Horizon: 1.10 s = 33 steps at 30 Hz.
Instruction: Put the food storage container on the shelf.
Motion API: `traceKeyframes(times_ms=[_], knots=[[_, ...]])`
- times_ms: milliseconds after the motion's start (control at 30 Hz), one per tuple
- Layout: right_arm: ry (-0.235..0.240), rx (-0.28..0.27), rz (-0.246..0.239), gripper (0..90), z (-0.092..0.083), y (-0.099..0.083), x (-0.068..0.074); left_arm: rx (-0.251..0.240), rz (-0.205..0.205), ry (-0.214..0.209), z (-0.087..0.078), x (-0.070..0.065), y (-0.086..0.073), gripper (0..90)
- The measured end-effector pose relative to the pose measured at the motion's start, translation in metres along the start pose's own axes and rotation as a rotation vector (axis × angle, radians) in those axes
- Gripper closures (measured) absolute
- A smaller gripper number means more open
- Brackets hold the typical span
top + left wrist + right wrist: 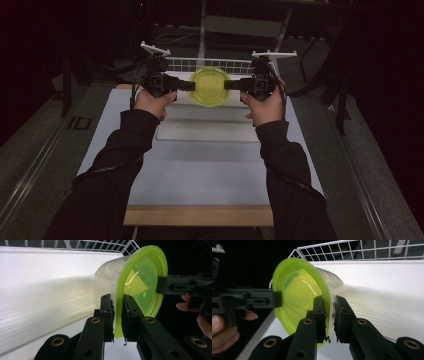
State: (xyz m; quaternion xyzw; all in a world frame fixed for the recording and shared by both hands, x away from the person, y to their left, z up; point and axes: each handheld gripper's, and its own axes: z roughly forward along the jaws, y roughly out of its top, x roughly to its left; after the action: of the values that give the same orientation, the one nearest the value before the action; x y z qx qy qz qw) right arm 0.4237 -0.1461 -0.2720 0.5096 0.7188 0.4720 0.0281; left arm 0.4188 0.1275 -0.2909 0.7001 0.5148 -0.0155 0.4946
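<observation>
Above the far end of the table (210,170), we see a clear container (106,282) w/ a lime-green lid (210,86) held up between two grippers, one on each side. In the high view the left gripper (186,85) comes in from the left and the right gripper (233,84) from the right, both roughly level, jaws pointing toward each other w/ the lid's round face turned toward the camera. From the left gripper view we see its two black jaws nearly closed, clamped on the lid's rim, w/ the green edge running down through the narrow gap between the pads; the container body sticks out to the far side of the lid. The right gripper view shows the same on the opposite edge: jaws pinched tight on the rim where lid meets tub, only a thin slit left between them. Each gripper view also catches the other gripper farther off, biting the lid's opposite edge, w/ fingers of the hand behind it. Behind the container sit a white wire basket (352,250) and a white ribbed tray (45,290); the container hangs in front of these, clear of the table surface, and we can't tell whether it touches the tray.
</observation>
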Motion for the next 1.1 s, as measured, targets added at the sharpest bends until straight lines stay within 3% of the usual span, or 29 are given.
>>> traceKeyframes(times_ms=[300, 667, 967, 1100], knots=[[-0.009, 0.052, 0.044, 80.3, 0.018, 0.005, -0.014, 0.013, 0.000, 0.047, 0.014, 0.008, 0.001, 79.3], [-0.021, 0.113, 0.075, 80.2, 0.029, 0.014, -0.021, 0.022, -0.008, 0.053, 0.024, 0.014, 0.003, 72.3], [-0.001, 0.092, 0.125, 79.2, 0.036, 0.020, -0.029, 0.003, -0.006, 0.086, 0.033, 0.017, 0.006, 63.4], [-0.024, 0.101, 0.131, 72.7, 0.039, 0.023, -0.032, -0.013, -0.015, 0.091, 0.037, 0.020, 0.004, 59.3]])
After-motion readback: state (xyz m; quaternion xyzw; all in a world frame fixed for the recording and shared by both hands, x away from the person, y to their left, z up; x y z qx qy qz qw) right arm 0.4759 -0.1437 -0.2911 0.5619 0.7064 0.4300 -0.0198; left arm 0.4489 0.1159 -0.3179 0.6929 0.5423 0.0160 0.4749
